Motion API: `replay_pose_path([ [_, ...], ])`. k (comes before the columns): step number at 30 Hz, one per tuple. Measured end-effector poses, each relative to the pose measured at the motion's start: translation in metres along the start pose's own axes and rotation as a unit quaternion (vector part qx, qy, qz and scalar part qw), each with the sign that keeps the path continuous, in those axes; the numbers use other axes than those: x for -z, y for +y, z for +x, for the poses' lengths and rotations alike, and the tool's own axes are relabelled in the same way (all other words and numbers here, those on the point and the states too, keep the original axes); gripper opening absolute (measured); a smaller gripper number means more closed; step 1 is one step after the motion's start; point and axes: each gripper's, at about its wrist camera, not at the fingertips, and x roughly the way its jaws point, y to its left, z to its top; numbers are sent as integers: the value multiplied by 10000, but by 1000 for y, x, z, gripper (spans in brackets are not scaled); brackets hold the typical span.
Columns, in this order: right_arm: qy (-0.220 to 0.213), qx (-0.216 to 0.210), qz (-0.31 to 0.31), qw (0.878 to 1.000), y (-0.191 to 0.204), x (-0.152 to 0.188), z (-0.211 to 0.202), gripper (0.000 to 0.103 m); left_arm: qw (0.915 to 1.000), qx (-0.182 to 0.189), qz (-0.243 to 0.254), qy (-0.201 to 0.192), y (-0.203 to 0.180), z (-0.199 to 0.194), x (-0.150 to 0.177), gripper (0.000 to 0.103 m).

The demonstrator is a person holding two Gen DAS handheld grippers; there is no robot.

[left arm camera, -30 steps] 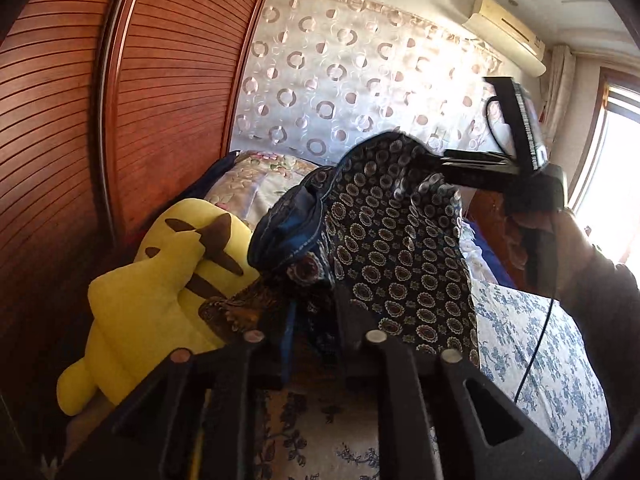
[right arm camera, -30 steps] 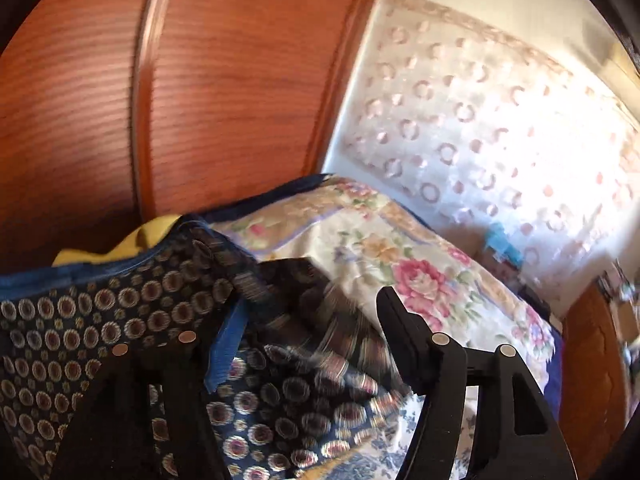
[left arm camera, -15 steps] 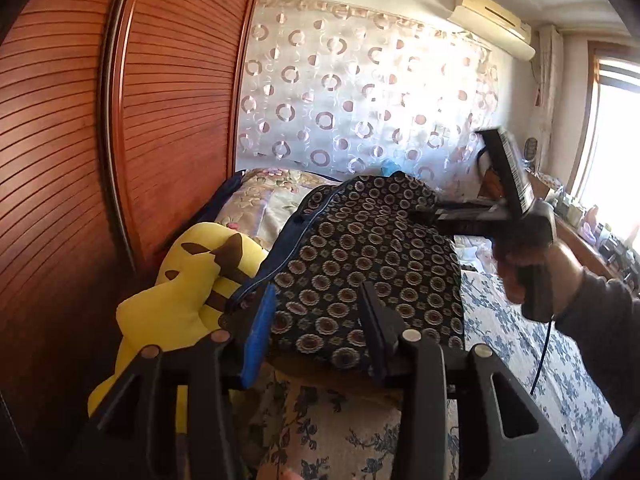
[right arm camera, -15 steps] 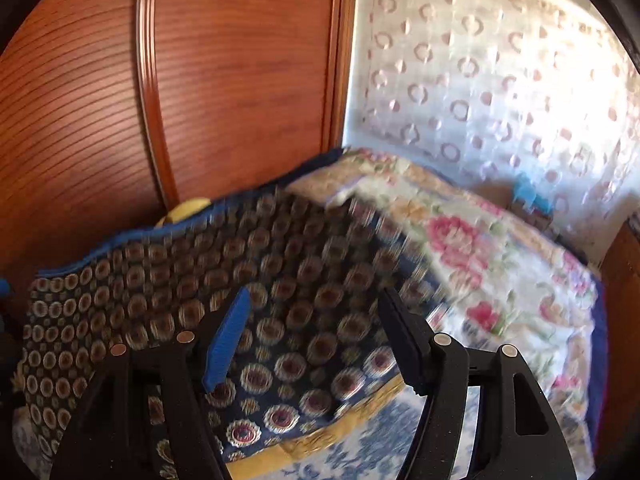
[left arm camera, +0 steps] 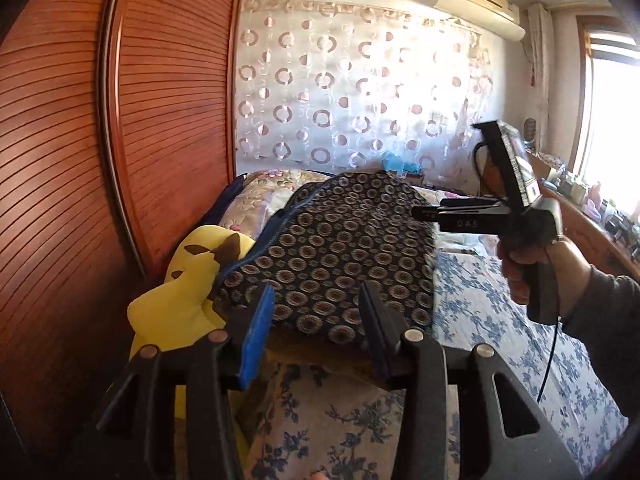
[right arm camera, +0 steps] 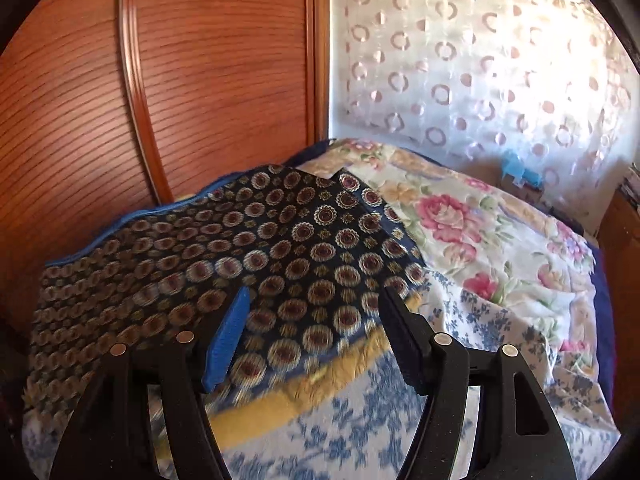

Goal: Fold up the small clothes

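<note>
A dark navy garment with a round medallion print [left arm camera: 340, 248] lies spread flat on the bed, with a blue trimmed edge on its left side. It also shows in the right wrist view [right arm camera: 256, 256]. My left gripper [left arm camera: 316, 300] is open and empty, just short of the garment's near edge. My right gripper [right arm camera: 312, 304] is open and empty above the garment's near right corner. From the left wrist view the right gripper [left arm camera: 424, 216] is seen side-on at the garment's far right edge, held in a hand.
A yellow plush toy [left arm camera: 188, 292] lies left of the garment against the wooden wardrobe door [left arm camera: 72, 168]. The bed has a blue floral sheet [left arm camera: 492, 320] and a pink rose quilt [right arm camera: 480, 224] behind. A curtain [left arm camera: 352, 92] hangs at the back.
One second ago both grippers held the garment up, bunched. They lowered it and let go; it now lies flat and both grippers are open and drawn back.
</note>
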Motion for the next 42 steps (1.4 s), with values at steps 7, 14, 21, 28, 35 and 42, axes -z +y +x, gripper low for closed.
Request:
replay_pose_path([
  [7, -383, 126, 66, 9992, 7, 40, -83, 69, 9998, 94, 181, 42, -35, -15, 9, 43],
  [14, -655, 447, 324, 9963, -2, 90, -168, 82, 9988, 301, 379, 10, -79, -31, 17, 43],
  [21, -758, 886, 687, 9908, -14, 142, -237, 90, 9975, 498, 503, 35, -114, -46, 20, 43],
  [28, -971, 1206, 1063, 9822, -23, 181, -290, 90, 9959, 607, 677, 38, -145, -61, 26, 44],
  [35, -1190, 1579, 1306, 9715, -23, 202, -341, 90, 9940, 732, 808, -67, -167, -81, 20, 44],
  [42, -1485, 1803, 1400, 9622, -22, 203, -376, 90, 9927, 793, 852, -301, -182, -103, -1, 45],
])
